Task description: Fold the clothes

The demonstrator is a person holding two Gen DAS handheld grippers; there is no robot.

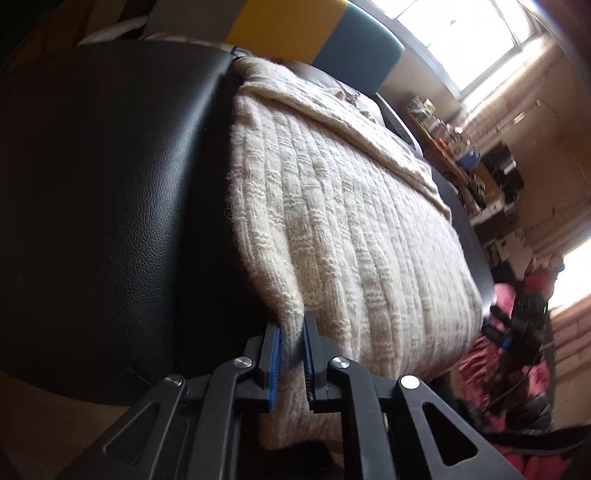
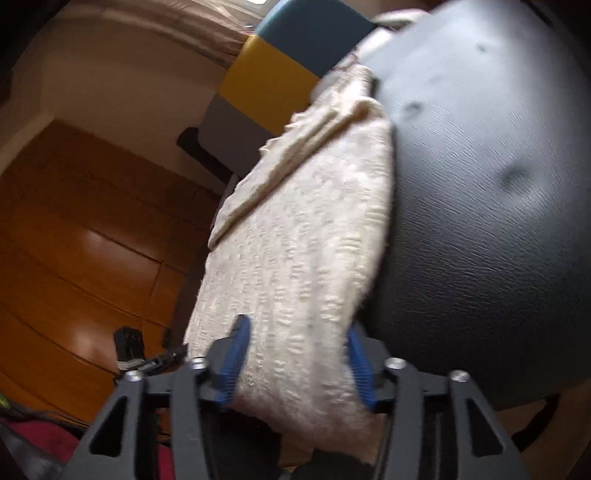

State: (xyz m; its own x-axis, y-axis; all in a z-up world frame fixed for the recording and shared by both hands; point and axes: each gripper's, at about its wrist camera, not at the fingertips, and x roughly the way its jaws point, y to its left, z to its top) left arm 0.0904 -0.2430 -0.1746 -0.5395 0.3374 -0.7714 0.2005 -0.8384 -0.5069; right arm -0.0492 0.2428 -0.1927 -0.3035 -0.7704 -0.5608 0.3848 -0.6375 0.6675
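A cream knitted sweater (image 1: 332, 206) lies spread flat on a black leather surface (image 1: 110, 184), with a folded layer across its far end. My left gripper (image 1: 291, 325) is shut on the sweater's near corner, and the knit is pinched between its blue pads. In the right wrist view the same sweater (image 2: 303, 229) runs along the left edge of the leather surface (image 2: 480, 203). My right gripper (image 2: 297, 325) stands open and wide, with the sweater's near edge lying flat between its blue fingers (image 2: 234, 358). The picture there is blurred.
A yellow and teal padded block (image 2: 269, 81) stands beyond the sweater's far end. The wooden floor (image 2: 74, 240) lies to the left, with a small black device (image 2: 129, 343) on it. Red fabric (image 1: 498, 369), a cluttered shelf (image 1: 443, 140) and a bright window (image 1: 461, 33) are to the right.
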